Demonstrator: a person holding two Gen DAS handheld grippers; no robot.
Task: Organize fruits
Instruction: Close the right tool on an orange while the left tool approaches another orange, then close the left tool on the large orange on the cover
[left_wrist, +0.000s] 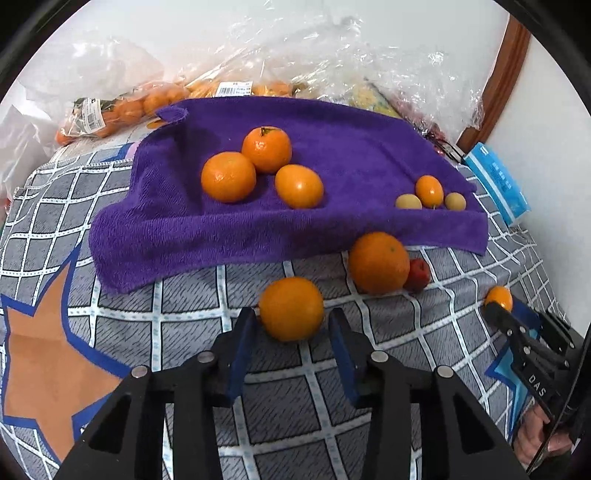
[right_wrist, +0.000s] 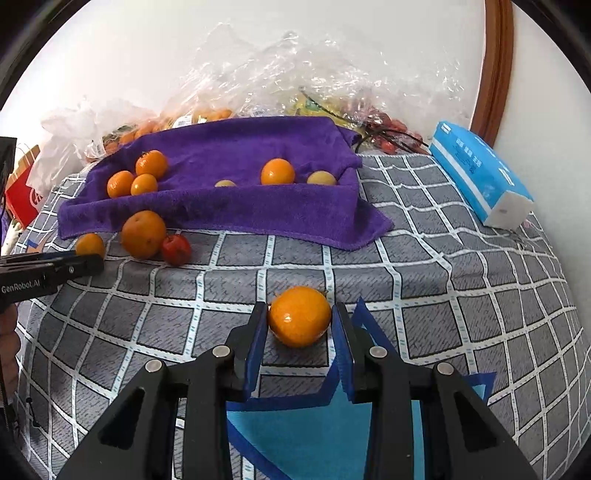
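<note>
My left gripper (left_wrist: 291, 314) is shut on a small orange (left_wrist: 290, 301) that rests on the checked bedspread (left_wrist: 280, 391), just in front of a purple towel (left_wrist: 343, 147). The right wrist view shows my right gripper (right_wrist: 300, 314) shut on a smooth orange fruit (right_wrist: 299, 321) near the bed's front right. On the towel lie three oranges (left_wrist: 229, 177) at the left. At its right sit a small orange fruit (left_wrist: 429, 191) and two yellowish ones (left_wrist: 408, 202). A larger orange (left_wrist: 378, 262) and a red fruit (left_wrist: 419, 275) lie off the towel's front edge.
Crumpled clear plastic bags (left_wrist: 155, 99) with more fruit are piled against the wall behind the towel. A blue tissue pack (right_wrist: 476, 173) lies at the right, beside a brown wooden frame (right_wrist: 496, 66). A red paper bag (right_wrist: 22, 195) stands at the far left.
</note>
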